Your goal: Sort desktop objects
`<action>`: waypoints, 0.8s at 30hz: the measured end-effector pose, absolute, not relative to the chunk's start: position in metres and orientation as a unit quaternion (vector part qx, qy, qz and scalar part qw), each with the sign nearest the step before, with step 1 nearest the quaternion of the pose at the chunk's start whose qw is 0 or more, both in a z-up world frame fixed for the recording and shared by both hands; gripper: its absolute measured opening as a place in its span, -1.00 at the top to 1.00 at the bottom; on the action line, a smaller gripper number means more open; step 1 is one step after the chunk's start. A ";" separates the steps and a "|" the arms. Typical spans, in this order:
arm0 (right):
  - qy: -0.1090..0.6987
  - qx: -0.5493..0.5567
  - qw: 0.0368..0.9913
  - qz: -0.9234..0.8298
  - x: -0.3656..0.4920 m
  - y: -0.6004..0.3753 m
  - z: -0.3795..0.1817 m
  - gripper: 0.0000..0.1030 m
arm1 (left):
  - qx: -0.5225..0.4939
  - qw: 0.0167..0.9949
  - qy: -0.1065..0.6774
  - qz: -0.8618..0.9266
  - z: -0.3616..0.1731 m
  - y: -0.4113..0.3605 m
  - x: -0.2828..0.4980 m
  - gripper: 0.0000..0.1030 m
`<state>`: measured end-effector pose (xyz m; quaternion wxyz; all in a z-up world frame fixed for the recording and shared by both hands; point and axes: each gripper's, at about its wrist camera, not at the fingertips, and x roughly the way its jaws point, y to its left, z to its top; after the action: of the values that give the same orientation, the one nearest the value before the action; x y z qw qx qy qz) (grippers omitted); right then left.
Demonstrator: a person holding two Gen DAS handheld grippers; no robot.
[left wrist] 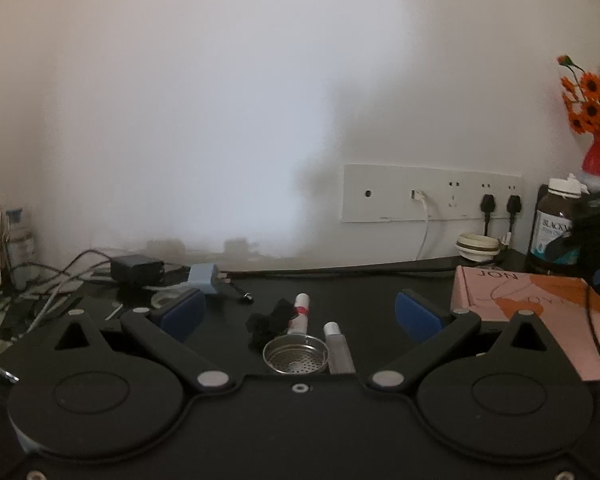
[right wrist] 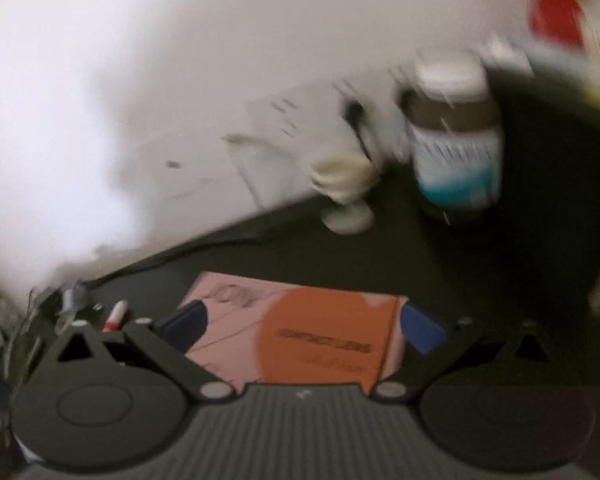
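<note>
My left gripper (left wrist: 300, 316) is open low over the black desk (left wrist: 364, 292). Between its blue fingertips lie a metal strainer cup (left wrist: 295, 358), a small grey tube (left wrist: 339, 346), a white tube with a red band (left wrist: 301, 312) and a black crumpled item (left wrist: 270, 322). A pink and orange box (left wrist: 536, 316) sits to the right. In the blurred right wrist view my right gripper (right wrist: 302, 326) is open above that pink and orange box (right wrist: 300, 332), its fingers spread to the box's two sides. A brown supplement bottle (right wrist: 456, 136) and a white lid (right wrist: 342, 184) stand behind.
A blue plug adapter (left wrist: 206, 278), a black charger (left wrist: 138, 268) and tangled cables (left wrist: 40, 292) lie at the left. A wall socket strip (left wrist: 432, 194) with plugs, a white lid (left wrist: 478, 246), a brown bottle (left wrist: 554, 224) and a red vase of orange flowers (left wrist: 598, 120) stand at the right.
</note>
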<state>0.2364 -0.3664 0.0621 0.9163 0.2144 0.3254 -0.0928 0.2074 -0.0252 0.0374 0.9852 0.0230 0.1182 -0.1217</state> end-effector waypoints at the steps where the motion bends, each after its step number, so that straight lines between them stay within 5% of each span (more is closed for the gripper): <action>1: 0.340 0.223 0.908 -0.099 0.244 -0.372 0.058 -0.99 | 0.029 0.985 0.115 -0.123 0.037 -0.027 0.206 -1.00; 5: 0.386 0.219 0.889 -0.110 0.267 -0.371 0.040 -0.99 | 0.039 0.983 0.111 -0.137 0.036 -0.032 0.203 -1.00; 24: 0.304 0.064 0.941 0.133 0.234 -0.316 0.041 -0.99 | 0.072 0.956 0.146 -0.242 0.024 -0.054 0.195 -1.00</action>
<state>0.2345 -0.3162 0.0410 0.9411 0.0636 0.3043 0.1330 0.1953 -0.0540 0.0238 0.9565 0.0716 0.1464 -0.2421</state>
